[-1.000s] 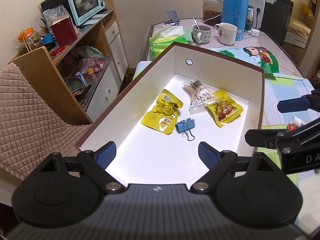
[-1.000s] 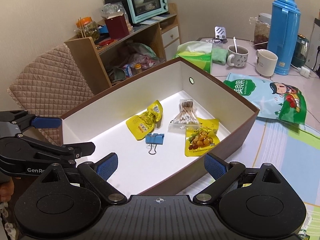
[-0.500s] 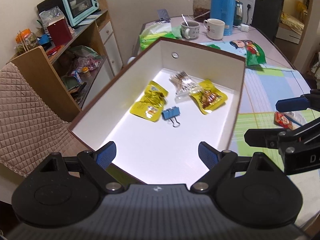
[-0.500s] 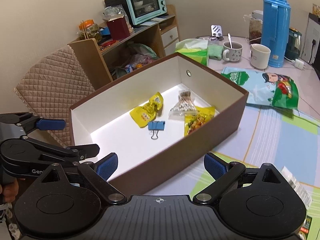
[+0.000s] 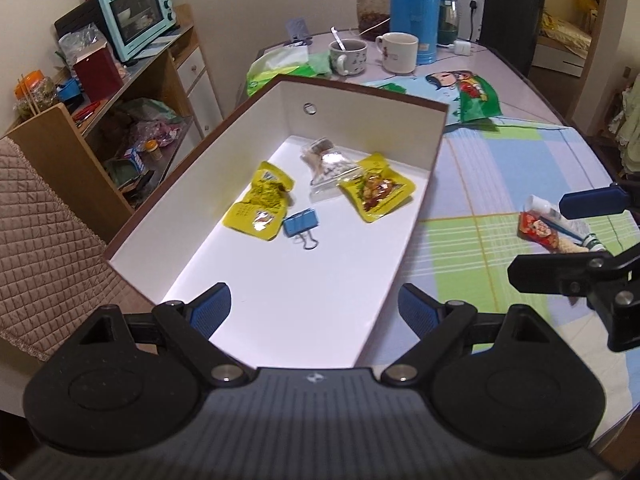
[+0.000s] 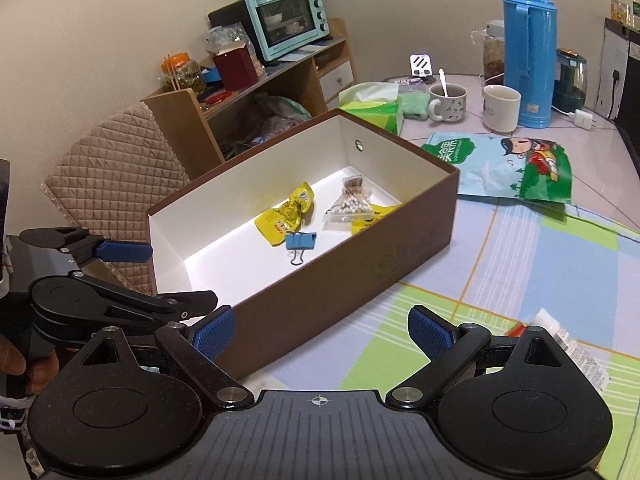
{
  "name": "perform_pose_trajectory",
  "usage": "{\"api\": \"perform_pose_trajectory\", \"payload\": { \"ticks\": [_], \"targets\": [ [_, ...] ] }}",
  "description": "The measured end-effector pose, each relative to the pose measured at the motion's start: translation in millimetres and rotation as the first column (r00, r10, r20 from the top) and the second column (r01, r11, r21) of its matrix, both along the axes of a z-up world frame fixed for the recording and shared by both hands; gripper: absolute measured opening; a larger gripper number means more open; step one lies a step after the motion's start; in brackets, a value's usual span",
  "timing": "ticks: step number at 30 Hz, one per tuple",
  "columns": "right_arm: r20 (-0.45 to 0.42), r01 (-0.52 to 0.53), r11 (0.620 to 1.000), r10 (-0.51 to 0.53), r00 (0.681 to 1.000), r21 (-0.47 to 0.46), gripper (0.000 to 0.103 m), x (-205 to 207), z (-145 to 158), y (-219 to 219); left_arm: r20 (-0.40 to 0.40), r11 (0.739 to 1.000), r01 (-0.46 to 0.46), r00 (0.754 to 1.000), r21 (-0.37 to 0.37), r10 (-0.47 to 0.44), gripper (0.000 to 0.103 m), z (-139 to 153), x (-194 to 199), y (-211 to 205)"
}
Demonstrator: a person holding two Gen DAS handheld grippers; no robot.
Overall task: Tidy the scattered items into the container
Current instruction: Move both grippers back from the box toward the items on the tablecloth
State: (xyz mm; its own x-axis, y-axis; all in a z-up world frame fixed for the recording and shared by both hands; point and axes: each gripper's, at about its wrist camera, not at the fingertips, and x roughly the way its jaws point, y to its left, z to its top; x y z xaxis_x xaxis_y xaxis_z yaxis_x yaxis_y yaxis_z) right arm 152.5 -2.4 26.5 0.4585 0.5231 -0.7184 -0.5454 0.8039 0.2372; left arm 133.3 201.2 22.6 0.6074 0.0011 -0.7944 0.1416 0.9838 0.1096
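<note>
— Four things sit in the brown box (image 5: 438,136) already: two yellow snack packets (image 5: 260,207), a bag of cotton swabs (image 5: 326,162) and a blue binder clip (image 5: 301,226). What's left out?

— A red snack packet (image 5: 540,231) and a small white tube (image 5: 560,220), lying together on the checked tablecloth (image 5: 500,184), well apart from the box on its right side. In the right wrist view only a corner of them shows, just beside that claw's right finger.

— And the claws?

— Both spread wide, gripping nothing. The left gripper (image 5: 314,308) hangs over the near end of the box; the right gripper (image 6: 320,328) hovers above the cloth by the box's near corner.

— How would those two handle?

— Light, I'd judge. The packet looks like soft crinkly foil, probably slick, so I'd pinch it across a flat sealed edge rather than the puffy middle. The tube seems firmer but round and likely to roll; take it across the body, near the middle, not by the cap.

— Fragile?

— Hardly. The risk, I think, is the packet sliding out of the pads, or catching both things at once since they touch.
</note>
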Motion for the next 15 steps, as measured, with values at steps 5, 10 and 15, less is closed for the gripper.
{"api": "perform_pose_trajectory", "payload": {
  "ticks": [5,10,15],
  "targets": [
    [0.038,0.000,1.000,0.000,0.999,-0.003,0.095,-9,4,-29,0.008,1.000,0.022,1.000,-0.019,-0.021,0.091,0,-3,-17],
    [0.069,0.011,1.000,-0.011,0.998,0.002,0.095,-26,3,-68,0.005,0.999,0.052,0.999,-0.009,-0.052,0.091,-6,-11,-36],
    [0.046,0.092,0.995,-0.091,0.995,-0.023,0.095,-38,-4,-111,-0.018,0.995,0.097,0.995,-0.025,-0.097,0.091,-14,-16,-59]
  ]
}}
